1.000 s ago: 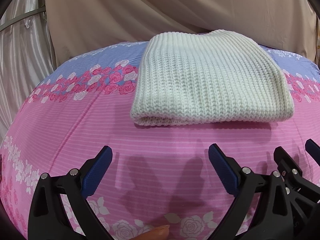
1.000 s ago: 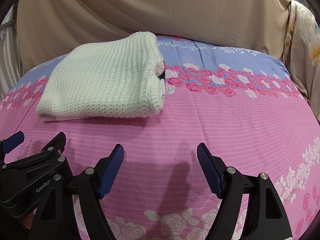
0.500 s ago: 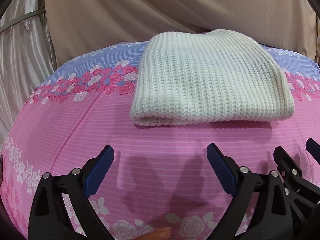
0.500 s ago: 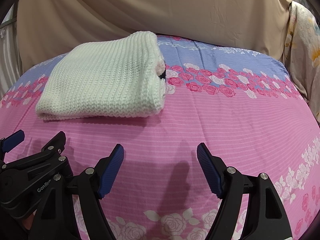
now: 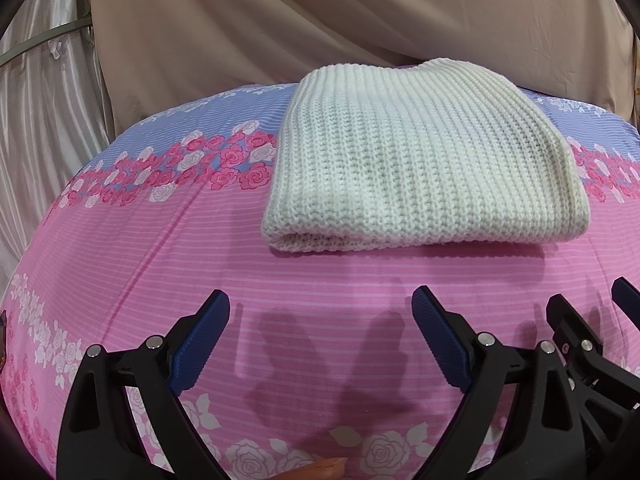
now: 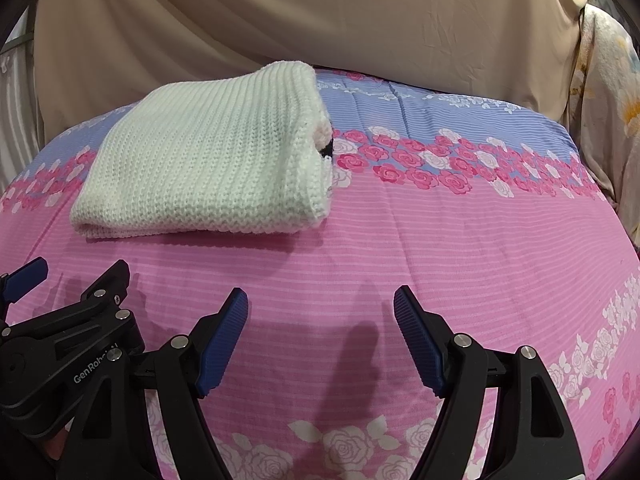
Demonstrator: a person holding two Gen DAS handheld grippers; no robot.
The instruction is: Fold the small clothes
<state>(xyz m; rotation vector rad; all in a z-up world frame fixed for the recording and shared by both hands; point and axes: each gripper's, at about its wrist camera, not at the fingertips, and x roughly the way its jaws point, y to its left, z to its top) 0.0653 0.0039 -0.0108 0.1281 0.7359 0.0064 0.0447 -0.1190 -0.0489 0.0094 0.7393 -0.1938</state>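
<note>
Sweater (image 5: 424, 156) lies folded on bedsheet (image 5: 160, 264); left tool (image 5: 320, 316) and right tool (image 6: 320, 312) gape wide, empty.

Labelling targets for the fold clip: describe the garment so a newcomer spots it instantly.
Start at the pink bedsheet with rose bands in front of the beige drape. On its far part, across the pink and blue stripes, lies a folded cream ribbed-knit sweater, the only chunky, plain, unprinted item there.
</note>
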